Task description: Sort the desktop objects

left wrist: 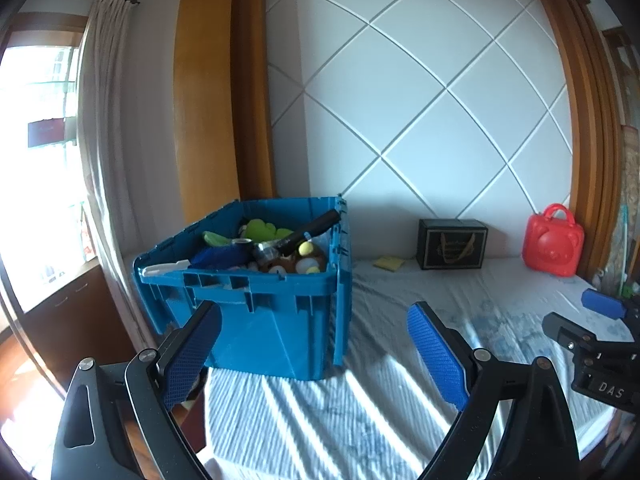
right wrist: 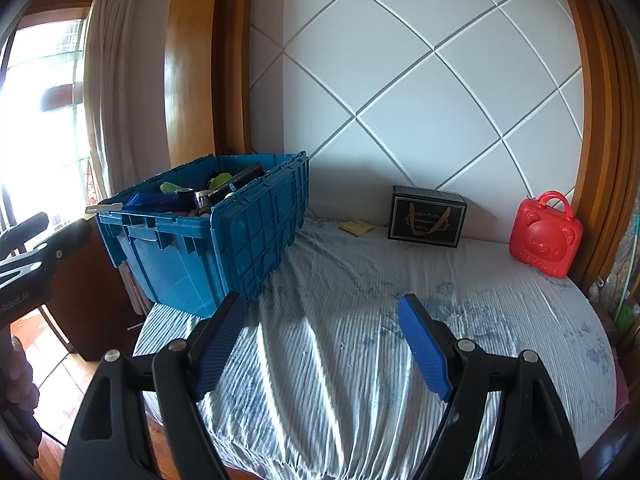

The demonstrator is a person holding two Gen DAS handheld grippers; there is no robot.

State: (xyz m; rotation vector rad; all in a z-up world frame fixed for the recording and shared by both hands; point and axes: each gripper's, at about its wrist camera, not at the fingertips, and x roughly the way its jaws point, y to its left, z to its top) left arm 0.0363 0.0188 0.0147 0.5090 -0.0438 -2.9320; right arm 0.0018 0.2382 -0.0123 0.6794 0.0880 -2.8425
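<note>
A blue plastic crate stands at the left of the cloth-covered table, full of mixed objects: a black tube, green plush items, a blue pouch. It also shows in the right wrist view. A yellow sticky-note pad, a black box and a red bear-shaped case sit along the back wall. My left gripper is open and empty in front of the crate. My right gripper is open and empty over the cloth, and appears in the left wrist view.
The striped blue-white cloth covers the table. A white quilted wall panel is behind. A curtain and window are at the left, wooden floor below the table's left edge. The pad, box and case show in the right wrist view.
</note>
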